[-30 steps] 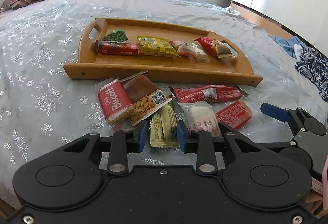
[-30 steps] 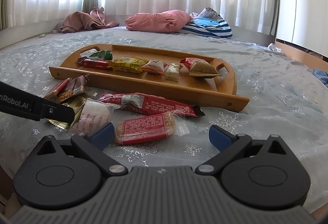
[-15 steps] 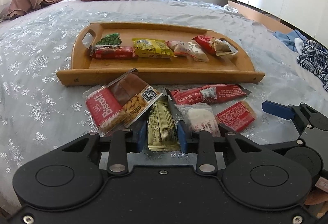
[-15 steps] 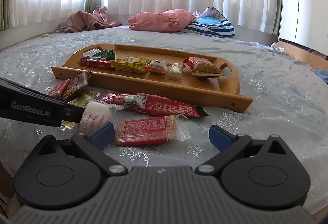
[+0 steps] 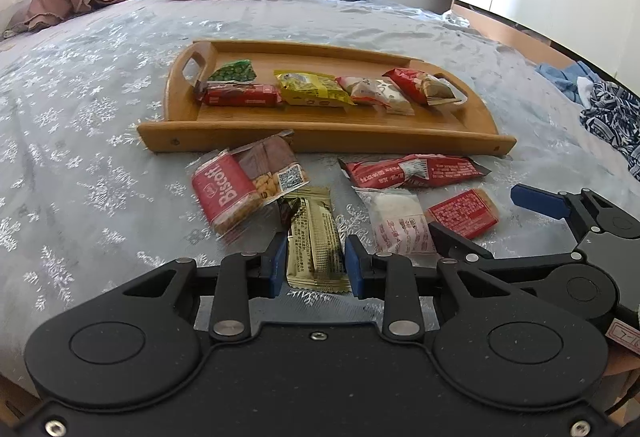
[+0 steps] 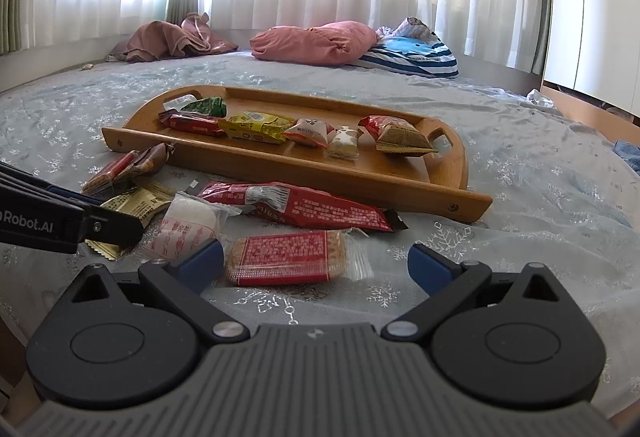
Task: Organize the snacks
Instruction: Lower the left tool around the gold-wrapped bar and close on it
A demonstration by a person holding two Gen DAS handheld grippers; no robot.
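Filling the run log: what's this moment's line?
left tool: straddling gold packet, not clamped | right tool: open over red biscuit pack | tray: six snacks

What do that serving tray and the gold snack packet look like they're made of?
The tray looks like wood, maybe bamboo: honey-coloured, smooth, with faint grain and a soft sheen. The gold packet looks like metallised plastic film: shiny, creased, with crimped, saw-toothed ends.

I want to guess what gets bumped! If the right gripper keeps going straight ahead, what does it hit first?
Most likely the red cracker pack, lying flat between the open jaws of the right gripper. Beyond it lies the long red packet.
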